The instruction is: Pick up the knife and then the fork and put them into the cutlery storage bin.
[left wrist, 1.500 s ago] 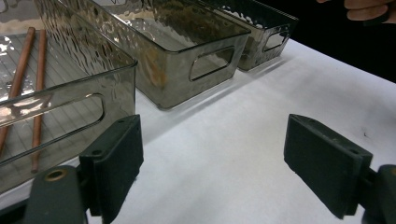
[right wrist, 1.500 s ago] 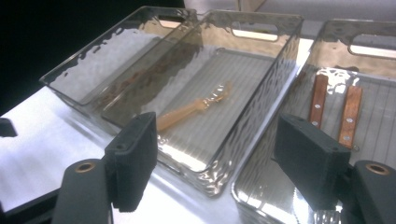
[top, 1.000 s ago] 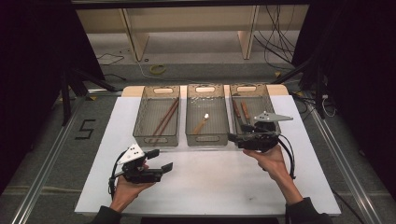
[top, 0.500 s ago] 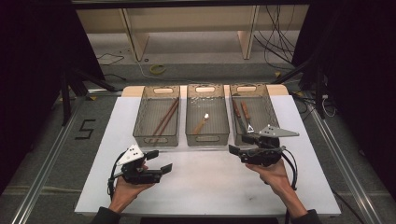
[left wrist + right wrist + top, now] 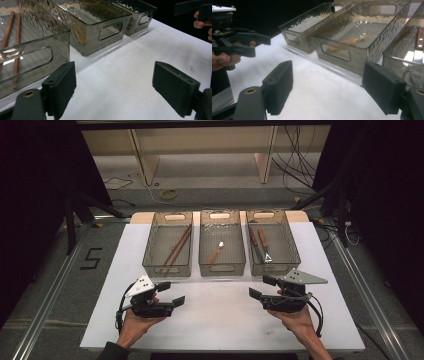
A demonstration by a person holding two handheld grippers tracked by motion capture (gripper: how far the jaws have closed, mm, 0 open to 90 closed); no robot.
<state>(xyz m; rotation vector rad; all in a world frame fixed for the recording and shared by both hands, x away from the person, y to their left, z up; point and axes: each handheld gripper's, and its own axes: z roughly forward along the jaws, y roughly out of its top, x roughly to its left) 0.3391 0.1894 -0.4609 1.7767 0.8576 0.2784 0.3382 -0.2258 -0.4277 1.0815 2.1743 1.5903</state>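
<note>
Nearest the person, two hands come in over the near edge of the white table (image 5: 220, 320), each holding a gripper above bare tabletop. The left gripper (image 5: 171, 293) sits at the near left with its jaws wide apart and nothing between them; the right gripper (image 5: 262, 287) sits at the near right, also with its jaws spread and empty, pointing leftward toward the other. The two are well apart, with plain white surface between them. Just beyond them, three clear bins stand side by side in a row across the middle of the table. The left bin (image 5: 150, 265) holds a pair of brown chopsticks (image 5: 177, 246) lying lengthwise. The middle bin (image 5: 222, 268) holds a small wooden spoon (image 5: 216, 253) lying at a slant. The right bin (image 5: 295, 257), the one nearest the right gripper, holds brown-handled cutlery (image 5: 261, 243) lying lengthwise. Beyond the table lies a grey floor (image 5: 210, 182) with loose cables.
</note>
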